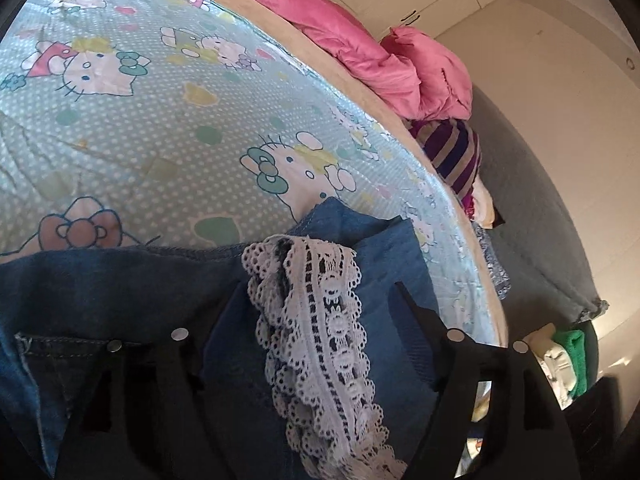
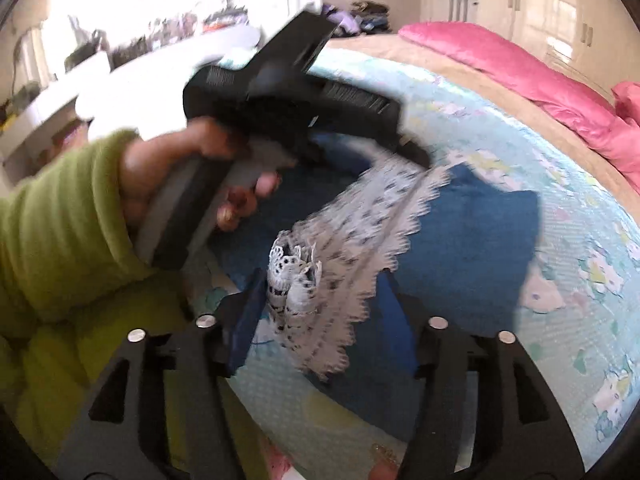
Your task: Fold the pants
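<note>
- Left gripper is hovering over the pants, fingers wide, lace lying loose between them.
- Pants are lying on the bed.
- Right gripper is spread too, lace bunching against its left finger.

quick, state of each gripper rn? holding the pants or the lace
Left gripper: open, jaws apart over the lace strip on the denim pants, not gripping.
Right gripper: open; lace bunched between its jaws, not pinched.
</note>
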A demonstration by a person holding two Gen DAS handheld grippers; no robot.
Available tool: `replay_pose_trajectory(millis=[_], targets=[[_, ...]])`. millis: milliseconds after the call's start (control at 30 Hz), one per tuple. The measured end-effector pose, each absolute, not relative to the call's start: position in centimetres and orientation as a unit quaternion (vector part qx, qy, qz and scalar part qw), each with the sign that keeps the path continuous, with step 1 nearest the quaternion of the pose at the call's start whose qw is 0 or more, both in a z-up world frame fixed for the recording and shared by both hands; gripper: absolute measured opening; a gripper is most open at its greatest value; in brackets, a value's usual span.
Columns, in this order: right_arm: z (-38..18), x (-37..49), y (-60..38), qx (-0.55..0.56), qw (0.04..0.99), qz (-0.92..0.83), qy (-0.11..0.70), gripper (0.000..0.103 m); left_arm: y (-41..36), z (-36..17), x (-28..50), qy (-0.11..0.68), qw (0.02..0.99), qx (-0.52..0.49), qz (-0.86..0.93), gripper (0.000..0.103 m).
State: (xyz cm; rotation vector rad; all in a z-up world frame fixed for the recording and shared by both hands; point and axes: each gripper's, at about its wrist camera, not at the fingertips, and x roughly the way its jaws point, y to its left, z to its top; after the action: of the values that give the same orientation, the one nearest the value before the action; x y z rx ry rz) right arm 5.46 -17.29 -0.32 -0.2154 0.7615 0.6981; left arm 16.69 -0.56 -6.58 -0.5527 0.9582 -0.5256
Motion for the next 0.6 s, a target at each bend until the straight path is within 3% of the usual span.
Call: replay_pose_trajectory(millis=[133,200,233,267,400,500,533,600], targets=[[0.1,9.5,-21.6,-0.062,0.890,0.261,0.369,0.058,-1.3,-6.6,17.2,0.453,0.824,-0.253,-0.228,0.068],[-0.3,12.2,-23.6,-0.019,0.887,0.250,0.388,0.059,-1.7,-6.5,17.2,0.455,0.831,-0.238,-0.214,0.050],[-0.5,13.3,-24.4,0.000,0.883,0.249,0.397,0.059,-1.8,-6.5,17.2,0.455,0.834,-0.231,-0.211,0.030],[-0.6,13.9,-24.6,0.008,0.880,0.250,0.404,0.061,-1.9,-6.5,17.2,0.454,0.833,-0.233,-0.213,0.019],[-2.4,17.9,-25.3,-0.004,0.878,0.222,0.425,0.067,-2.4,-5.6,17.2,0.440,0.837,-0.233,-0.227,0.017],[-4.5,21.3,-25.6,0.048,0.846,0.250,0.469,0.067,-3.4,-4.3,17.2,0.428,0.839,-0.231,-0.244,0.017],[-5.4,21.6,-25.7,0.062,0.838,0.255,0.477,0.062,-3.7,-3.9,17.3,0.424,0.840,-0.229,-0.249,0.017],[-5.9,22.7,-25.9,0.080,0.828,0.274,0.482,0.014,-4.1,-3.3,17.3,0.419,0.843,-0.223,-0.254,0.017]])
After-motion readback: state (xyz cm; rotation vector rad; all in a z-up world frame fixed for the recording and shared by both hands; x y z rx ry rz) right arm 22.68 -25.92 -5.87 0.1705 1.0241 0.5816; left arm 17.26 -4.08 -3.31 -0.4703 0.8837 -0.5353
